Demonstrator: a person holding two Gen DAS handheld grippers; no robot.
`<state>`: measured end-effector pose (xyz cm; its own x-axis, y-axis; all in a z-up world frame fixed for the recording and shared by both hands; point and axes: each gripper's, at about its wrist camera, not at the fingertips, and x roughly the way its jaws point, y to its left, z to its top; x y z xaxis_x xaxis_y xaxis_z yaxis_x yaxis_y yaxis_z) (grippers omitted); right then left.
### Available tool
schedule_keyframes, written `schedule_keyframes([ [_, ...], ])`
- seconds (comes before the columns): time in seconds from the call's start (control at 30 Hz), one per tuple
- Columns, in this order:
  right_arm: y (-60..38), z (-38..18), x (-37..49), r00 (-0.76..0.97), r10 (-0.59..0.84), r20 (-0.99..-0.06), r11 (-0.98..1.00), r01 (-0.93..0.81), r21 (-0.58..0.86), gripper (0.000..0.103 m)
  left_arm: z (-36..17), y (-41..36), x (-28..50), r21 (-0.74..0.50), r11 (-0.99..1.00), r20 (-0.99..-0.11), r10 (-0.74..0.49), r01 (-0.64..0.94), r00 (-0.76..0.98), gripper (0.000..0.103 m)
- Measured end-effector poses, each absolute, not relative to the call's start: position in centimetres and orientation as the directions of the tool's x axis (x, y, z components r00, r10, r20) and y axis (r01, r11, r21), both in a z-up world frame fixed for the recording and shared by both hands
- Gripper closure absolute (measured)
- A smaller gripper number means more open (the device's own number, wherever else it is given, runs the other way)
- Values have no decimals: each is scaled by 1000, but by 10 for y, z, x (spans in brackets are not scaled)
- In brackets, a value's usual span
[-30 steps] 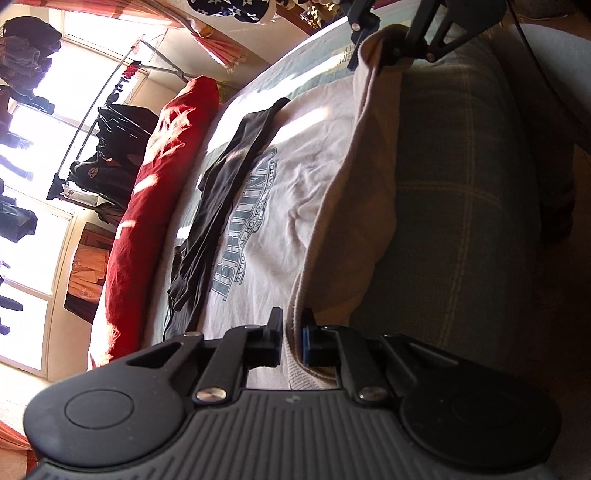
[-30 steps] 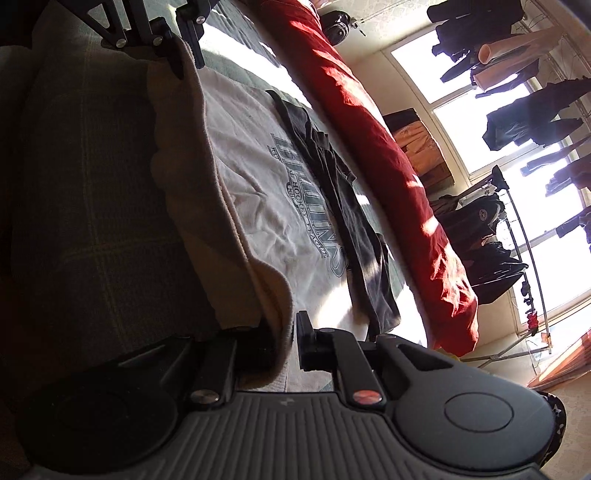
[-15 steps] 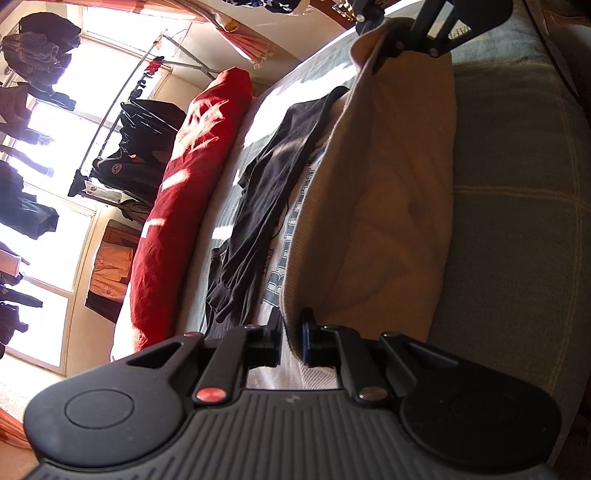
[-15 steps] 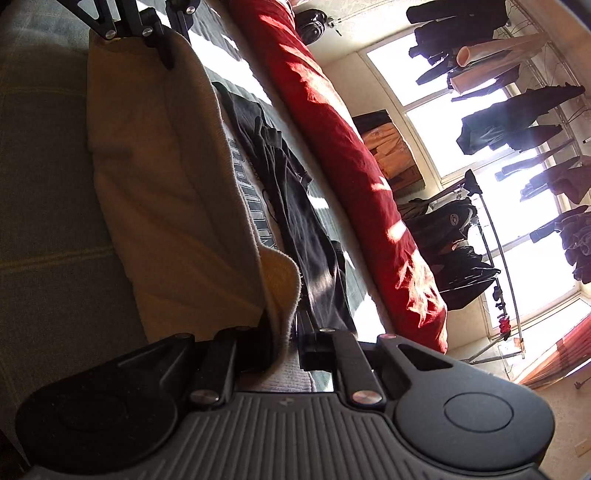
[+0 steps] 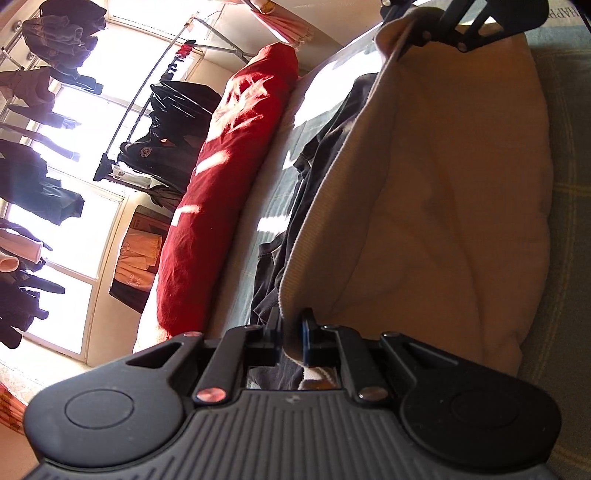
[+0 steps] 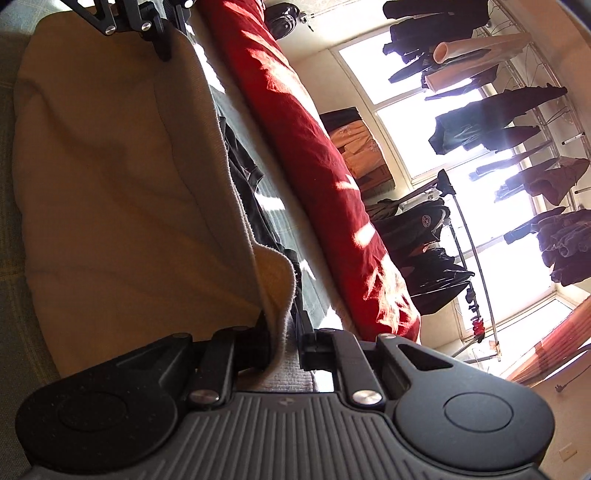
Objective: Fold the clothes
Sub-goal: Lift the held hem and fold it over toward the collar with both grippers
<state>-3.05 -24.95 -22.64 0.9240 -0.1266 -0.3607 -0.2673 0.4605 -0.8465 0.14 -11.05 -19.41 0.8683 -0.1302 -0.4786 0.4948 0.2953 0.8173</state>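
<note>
A beige T-shirt (image 5: 436, 206) lies on the bed, its near half lifted and folded over so its plain inner side faces me. My left gripper (image 5: 291, 325) is shut on one corner of its edge. My right gripper (image 6: 282, 328) is shut on the other corner of the beige T-shirt (image 6: 122, 192). Each gripper also shows at the far end of the other's view, the right gripper (image 5: 436, 29) and the left gripper (image 6: 155, 26). A black garment (image 5: 295, 206) lies flat just beyond the folded edge, seen again as the black garment (image 6: 251, 192).
A long red bolster (image 5: 221, 199) runs along the far side of the green checked bedspread (image 5: 569, 229). Beyond it stand a clothes rack (image 6: 472, 251) with dark clothing, a bright window (image 6: 443, 122) and a wooden cabinet (image 6: 362, 147).
Both grippers have carried the shirt's near edge up and across toward the bolster. The printed front, visible a second ago, is now covered by the folded half.
</note>
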Motion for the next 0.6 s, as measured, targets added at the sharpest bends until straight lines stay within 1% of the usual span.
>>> schedule_keyframes([
  [0.37, -265, -228, 55, 934, -150, -325, 486, -216, -847, 89, -203, -120, 86, 834, 325, -437, -103, 446, 894, 95],
  [0.47, -270, -230, 77, 933, -159, -324, 493, -209, -845, 89, -206, -124, 112, 848, 328, -412, -86, 416, 907, 95],
  [0.6, -276, -239, 106, 923, -165, -348, 500, -225, -836, 88, -210, -122, 142, 815, 382, -439, -81, 435, 895, 95],
])
